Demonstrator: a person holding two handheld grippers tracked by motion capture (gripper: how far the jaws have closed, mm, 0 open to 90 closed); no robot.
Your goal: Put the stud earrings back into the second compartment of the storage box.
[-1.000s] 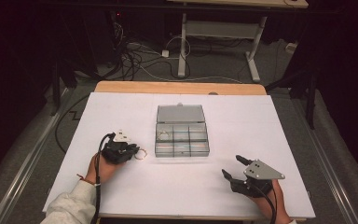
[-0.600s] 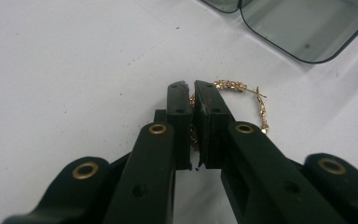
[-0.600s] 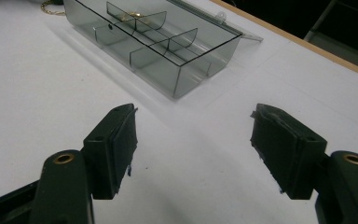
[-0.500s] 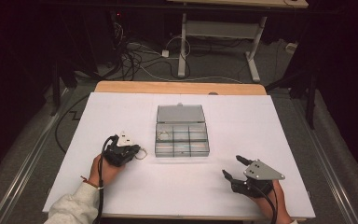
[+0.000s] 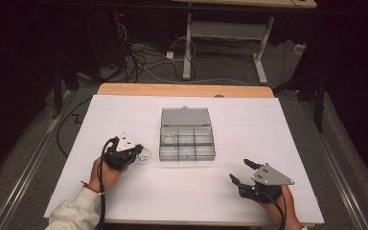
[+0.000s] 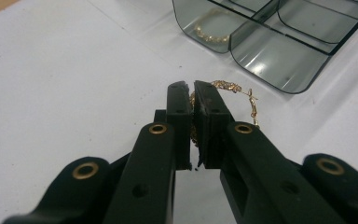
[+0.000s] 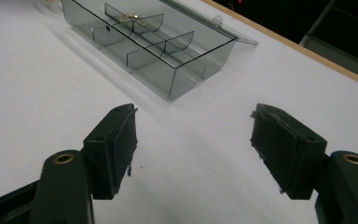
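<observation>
My left gripper (image 5: 140, 152) (image 6: 193, 91) is shut on a thin gold bracelet (image 5: 146, 153) (image 6: 230, 87). The bracelet's loop sticks out to the right of the jaws, just above or on the white table cover. It is a short way left of the clear grey compartment box (image 5: 187, 152) (image 6: 279, 70) (image 7: 177, 70), whose lid lies open. A second gold bracelet (image 5: 167, 139) (image 6: 212, 31) (image 7: 131, 17) lies in the box's far left compartment. My right gripper (image 5: 239, 171) (image 7: 193, 123) stands open near the table's front right, with nothing between its jaws.
A white cover (image 5: 268, 124) spreads over the table, with a wooden edge (image 5: 182, 89) showing at the back. Cables (image 5: 143, 57) and a desk frame (image 5: 220, 33) stand on the dark floor beyond. The person's left sleeve (image 5: 74, 211) comes in at the bottom left.
</observation>
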